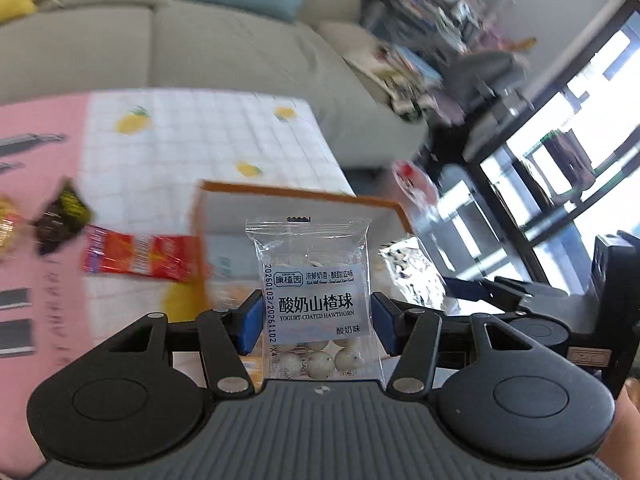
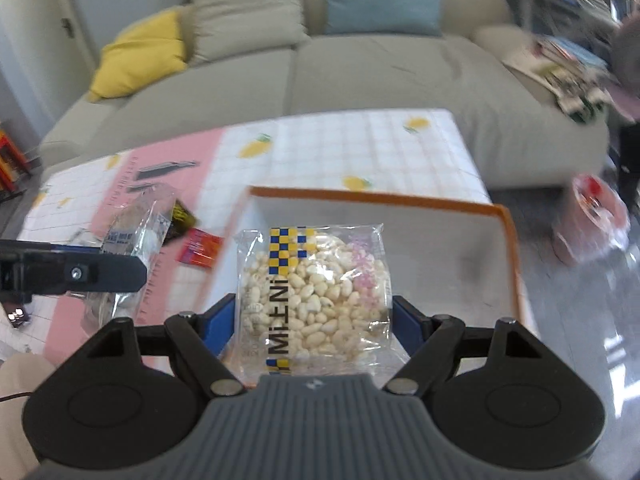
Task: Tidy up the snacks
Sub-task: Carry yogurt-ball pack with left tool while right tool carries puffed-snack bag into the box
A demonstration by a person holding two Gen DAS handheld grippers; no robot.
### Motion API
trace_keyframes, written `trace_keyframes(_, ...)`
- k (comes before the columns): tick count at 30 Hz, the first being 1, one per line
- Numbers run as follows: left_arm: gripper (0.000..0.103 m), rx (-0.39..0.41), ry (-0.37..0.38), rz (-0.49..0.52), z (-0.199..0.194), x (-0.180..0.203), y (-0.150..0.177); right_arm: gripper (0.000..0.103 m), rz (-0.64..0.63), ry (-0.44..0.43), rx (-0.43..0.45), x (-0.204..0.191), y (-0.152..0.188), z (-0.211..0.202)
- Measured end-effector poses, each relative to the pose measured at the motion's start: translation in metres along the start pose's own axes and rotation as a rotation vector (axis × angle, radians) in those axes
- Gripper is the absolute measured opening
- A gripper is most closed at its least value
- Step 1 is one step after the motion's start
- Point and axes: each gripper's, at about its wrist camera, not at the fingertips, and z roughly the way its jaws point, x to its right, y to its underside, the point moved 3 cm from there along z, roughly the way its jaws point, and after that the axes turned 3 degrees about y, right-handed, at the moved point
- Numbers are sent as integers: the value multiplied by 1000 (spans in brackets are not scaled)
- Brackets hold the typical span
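Observation:
My left gripper (image 1: pixel 312 320) is shut on a clear packet of yogurt-coated hawthorn balls (image 1: pixel 312 292), held upright between the blue pads. My right gripper (image 2: pixel 312 320) is shut on a clear packet of puffed rice cake (image 2: pixel 316 300) with a blue and yellow checkered strip. Both packets hang above a white box with an orange rim (image 2: pixel 508 216), also seen as the box (image 1: pixel 300 194) behind the hawthorn packet. The left gripper (image 2: pixel 80 272) with its packet shows at the left of the right wrist view. Part of the right gripper (image 1: pixel 520 300) shows at the right of the left wrist view.
Loose snacks lie on the table's pink and white lemon-print cloth (image 1: pixel 192 136): a red wrapper (image 1: pixel 140 256), a black and yellow packet (image 1: pixel 60 216) and a gold one at the left edge. A grey sofa (image 2: pixel 360 72) with cushions stands behind. A red and clear bag (image 2: pixel 592 220) lies on the floor.

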Motion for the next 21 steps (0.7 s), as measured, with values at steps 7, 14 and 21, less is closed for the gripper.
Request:
trace_keyframes(7,64,-140,-27,-15,86,11,-5,78,-37,57,-174,55,2,37)
trace_keyframes(14,64,-276,-42,-54,145,6,0,78,-140,62,-318,67,10,83)
trace_keyframes(21,64,-368,-51,-106,180,-1,11,78,-270,47,-453,70,18,116)
